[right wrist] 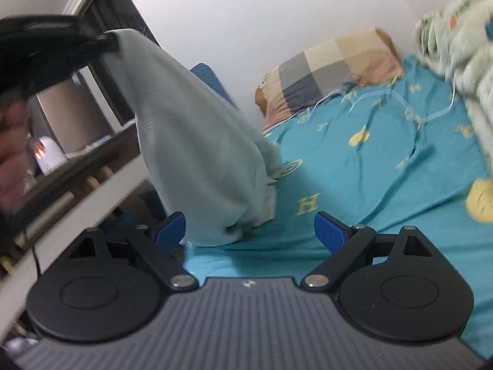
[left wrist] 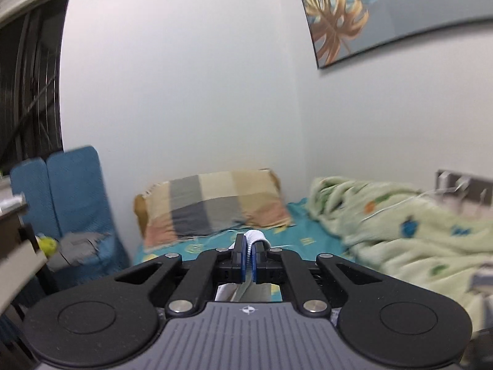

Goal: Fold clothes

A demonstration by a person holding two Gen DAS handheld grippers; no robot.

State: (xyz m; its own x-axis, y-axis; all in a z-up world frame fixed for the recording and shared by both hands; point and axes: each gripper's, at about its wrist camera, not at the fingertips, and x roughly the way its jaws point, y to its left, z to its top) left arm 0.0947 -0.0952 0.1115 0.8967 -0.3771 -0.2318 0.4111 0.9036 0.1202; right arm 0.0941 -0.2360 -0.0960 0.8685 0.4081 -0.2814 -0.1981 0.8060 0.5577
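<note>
**Pale cloth pinched high, lower end dragging on the bed**

Blue pads of the left gripper (left wrist: 249,259) were clamped on a fold of white ribbed fabric, which bulged out above the fingertips near the centre of the left wrist view. In the right wrist view that same gripper sat at the upper left of the frame, with the pale grey-green garment (right wrist: 197,141) hanging from it in a long cone toward lower centre.

The right gripper (right wrist: 249,231) had its 2 fingers (right wrist: 331,231) spread wide, gripping nothing; the garment's bunched bottom lay between them, nearer the left pad, resting on the teal bedsheet (right wrist: 385,166).

Risks, as I judged them: a pinch that small could slip and drop the cloth, and closing the right fingers on the bunched hem could catch the sheet or several layers, spoiling the fold. The checked pillow (right wrist: 332,71) and green blanket (right wrist: 462,37) lay well apart, upper right.
</note>
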